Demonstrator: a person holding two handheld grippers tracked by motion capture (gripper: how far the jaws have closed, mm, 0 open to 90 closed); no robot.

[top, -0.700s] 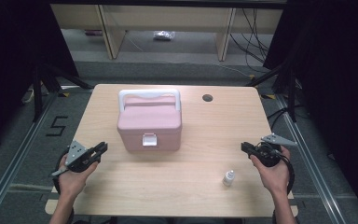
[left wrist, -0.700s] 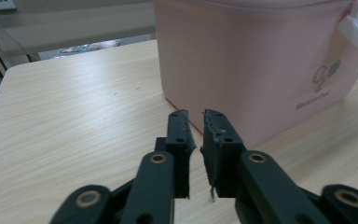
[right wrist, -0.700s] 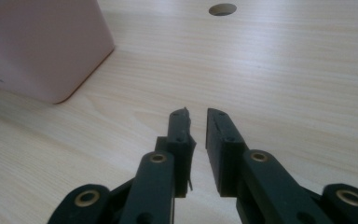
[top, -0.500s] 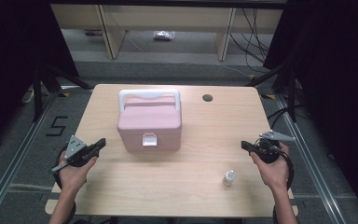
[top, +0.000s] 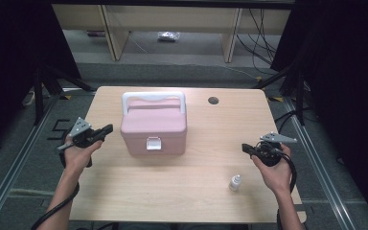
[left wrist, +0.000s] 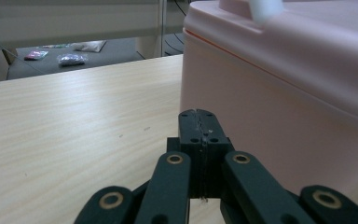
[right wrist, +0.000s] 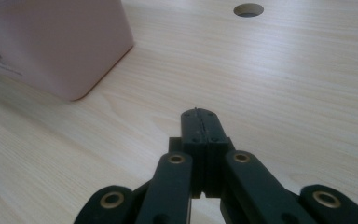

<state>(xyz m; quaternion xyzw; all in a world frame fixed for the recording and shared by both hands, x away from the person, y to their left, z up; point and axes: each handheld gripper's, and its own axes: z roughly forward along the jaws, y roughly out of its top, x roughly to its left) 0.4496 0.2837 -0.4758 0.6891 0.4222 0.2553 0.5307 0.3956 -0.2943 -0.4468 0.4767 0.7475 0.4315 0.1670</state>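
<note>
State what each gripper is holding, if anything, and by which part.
Nothing is held. The left gripper and the right gripper both have their jaws shut on nothing, apart from the pink box and the small bottle.

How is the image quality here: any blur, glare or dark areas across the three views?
High view: table evenly lit, surroundings dark, everything sharp. Left gripper view: pink box soft and blurred up close, white handle washed out. Right gripper view: shut right claw crisp, box corner blurred, soft shadow beneath it.

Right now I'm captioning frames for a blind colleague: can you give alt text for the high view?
A pink box with a white handle sits on a wooden table; a person's hands hold a shut claw on each side, left claw, right claw. A small white bottle stands near the right hand.
</note>
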